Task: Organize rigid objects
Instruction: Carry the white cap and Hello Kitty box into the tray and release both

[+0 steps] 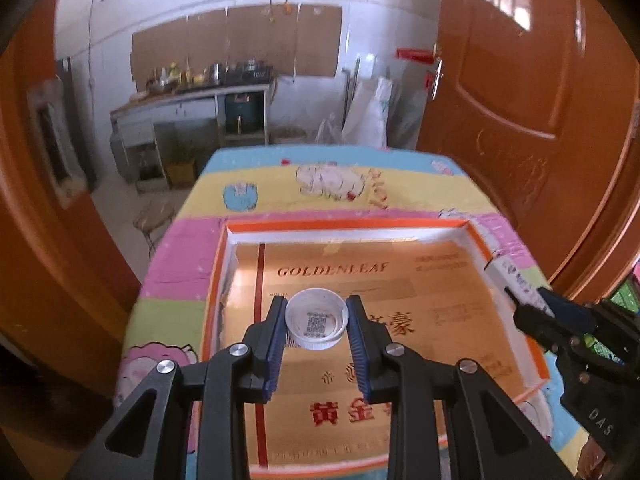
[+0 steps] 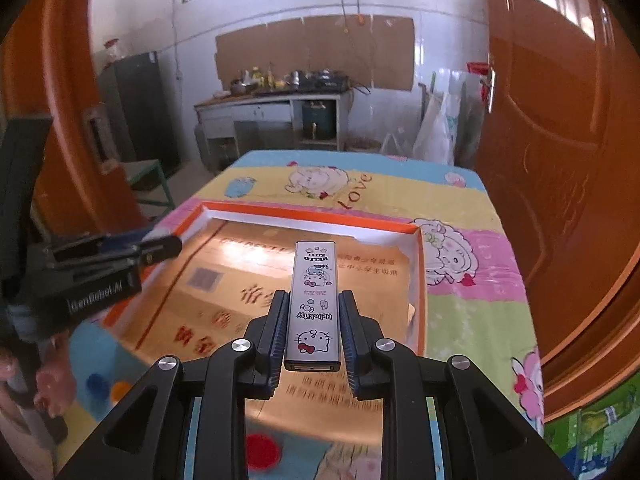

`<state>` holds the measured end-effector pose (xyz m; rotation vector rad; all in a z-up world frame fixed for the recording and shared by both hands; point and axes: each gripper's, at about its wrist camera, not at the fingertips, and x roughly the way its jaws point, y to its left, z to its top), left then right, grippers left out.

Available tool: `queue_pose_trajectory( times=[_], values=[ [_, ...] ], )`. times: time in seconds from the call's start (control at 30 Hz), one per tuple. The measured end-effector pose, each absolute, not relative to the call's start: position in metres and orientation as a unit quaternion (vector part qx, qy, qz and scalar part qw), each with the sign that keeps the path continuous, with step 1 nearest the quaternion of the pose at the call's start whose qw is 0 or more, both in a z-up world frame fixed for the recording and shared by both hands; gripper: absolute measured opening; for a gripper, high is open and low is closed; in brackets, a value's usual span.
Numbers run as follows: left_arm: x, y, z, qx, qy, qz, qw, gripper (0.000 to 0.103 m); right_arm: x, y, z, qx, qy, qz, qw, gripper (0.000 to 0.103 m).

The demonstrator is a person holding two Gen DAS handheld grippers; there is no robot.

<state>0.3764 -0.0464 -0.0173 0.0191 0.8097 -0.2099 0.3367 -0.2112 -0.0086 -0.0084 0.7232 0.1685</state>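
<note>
The left claw (image 1: 316, 322) is clamping a white round plastic bottle cap (image 1: 316, 324) and the right claw (image 2: 314, 328) a slim white cartoon-printed rectangular case (image 2: 314, 304), both hovering over the shallow orange-rimmed gold cardboard tray (image 1: 344, 224), so each should be lowering flat before releasing, cap toward nine o'clock, case toward three.

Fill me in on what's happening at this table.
A person is tidying with two handheld grippers. The left gripper is shut on a white bottle cap, the right gripper on a slim Hello Kitty case. Both are held above a shallow orange-rimmed box with a gold floor, sitting on the cartoon-print tablecloth. Nothing lies inside it yet.
</note>
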Motion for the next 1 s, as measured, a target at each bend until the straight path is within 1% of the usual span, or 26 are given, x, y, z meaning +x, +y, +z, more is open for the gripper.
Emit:
queue_pose_trajectory(
  times=[0.2,0.47,1.0],
  values=[
    [0.392,-0.05,-0.037,0.021,0.428,-0.095,0.899,0.03,0.369,-0.212,-0.027,0.012,0.381,0.072,0.922,0.025],
    [0.4,-0.055,-0.061,0.036,0.467,-0.092,0.879,0.03,0.379,-0.212,-0.053,0.006,0.411,0.06,0.91,0.025],
    [0.401,-0.058,-0.075,0.049,0.477,-0.093,0.873,0.031,0.386,-0.211,-0.071,0.001,0.436,0.058,0.898,0.026]
  ],
)
